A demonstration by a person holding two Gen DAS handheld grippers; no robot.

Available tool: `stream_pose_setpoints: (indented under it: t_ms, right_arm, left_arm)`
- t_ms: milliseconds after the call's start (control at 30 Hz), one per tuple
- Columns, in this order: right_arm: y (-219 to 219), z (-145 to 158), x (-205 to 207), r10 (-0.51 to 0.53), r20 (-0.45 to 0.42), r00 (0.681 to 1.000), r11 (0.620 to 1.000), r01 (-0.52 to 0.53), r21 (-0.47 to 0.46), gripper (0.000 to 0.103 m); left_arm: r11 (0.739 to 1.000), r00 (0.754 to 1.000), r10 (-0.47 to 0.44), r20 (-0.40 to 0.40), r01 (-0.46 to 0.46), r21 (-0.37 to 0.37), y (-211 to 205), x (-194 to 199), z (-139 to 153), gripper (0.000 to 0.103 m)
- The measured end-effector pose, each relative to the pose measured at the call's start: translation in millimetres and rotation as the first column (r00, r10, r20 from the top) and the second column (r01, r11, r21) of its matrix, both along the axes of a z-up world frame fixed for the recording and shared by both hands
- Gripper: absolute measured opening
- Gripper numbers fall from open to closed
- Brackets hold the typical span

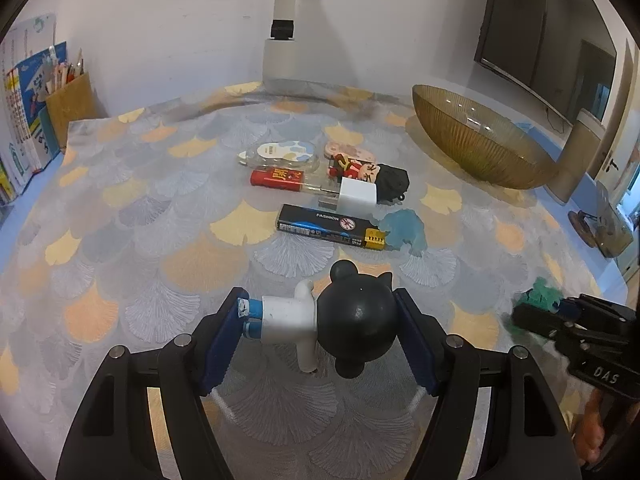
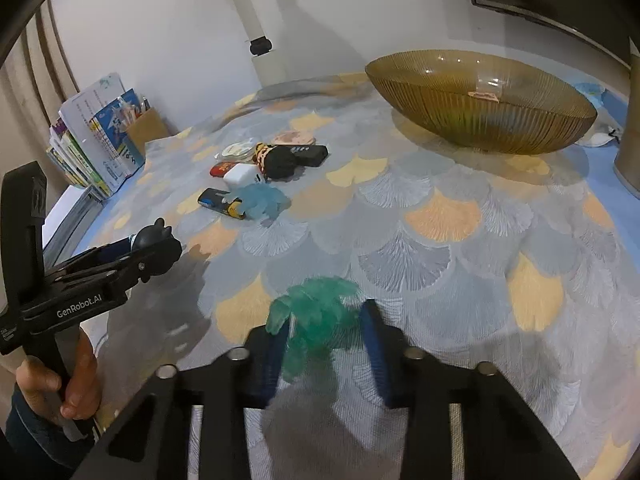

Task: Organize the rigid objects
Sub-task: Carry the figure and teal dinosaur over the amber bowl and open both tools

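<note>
Near the front of the patterned counter [image 1: 120, 208], the left claw [image 1: 320, 330] pinches a black-headed figurine [image 1: 340, 316] lengthwise, lifted for the amber bowl [image 2: 480, 104] far right. The right claw [image 2: 324, 344] straddles a green translucent toy [image 2: 316, 312]; whether its pads press it I cannot tell. A cluster of small items [image 1: 332, 196] lies between.

Left wrist view: low, close over the tablecloth [image 1: 160, 208], tilted down, facing the wall.
Right wrist view: beside it, same downward tilt.
Shared: bowl [image 1: 480, 148] [image 2: 480, 104], central clutter, each other's gripper.
</note>
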State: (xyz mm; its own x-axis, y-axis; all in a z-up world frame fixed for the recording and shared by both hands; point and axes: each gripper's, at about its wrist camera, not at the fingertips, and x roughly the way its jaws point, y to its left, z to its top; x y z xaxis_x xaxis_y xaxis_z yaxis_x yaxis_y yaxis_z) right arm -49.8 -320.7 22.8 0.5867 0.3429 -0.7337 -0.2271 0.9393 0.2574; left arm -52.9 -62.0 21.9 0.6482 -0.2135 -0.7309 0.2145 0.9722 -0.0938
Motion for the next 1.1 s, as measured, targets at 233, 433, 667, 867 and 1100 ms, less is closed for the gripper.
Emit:
stream_pose_setpoints:
  t_ms: [233,433,667,867,1100]
  right_arm:
    - [-26,37,-7,-0.048,0.094,0.994,0.999,0.046,0.02,0.029]
    - [-87,120,5,-0.176,0.266,0.948,0.984,0.165,0.06,0.029]
    - [-136,167,48,-0.291,0.313,0.904,0.956,0.286,0.063,0.029]
    - [-156,140,92,-0.323,0.201,0.925,0.946,0.32,0.045,0.029]
    - [-166,93,125,-0.327,0.076,0.942,0.945,0.328,0.005,0.051]
  left_arm:
    - [1.0,0.999,-0.015,0.035,0.014,0.023,-15,0,19,0.07]
    - [0.989,0.971,-0.148,0.19,0.149,0.007,-70,23,107,0.07]
    - [0.968,0.943,-0.244,0.226,0.249,0.006,-150,84,147,0.07]
    - [0.959,0.953,-0.282,0.109,0.285,-0.008,-193,128,104,0.07]
    - [0.95,0.95,-0.311,0.0,0.311,-0.008,-209,144,70,0.08]
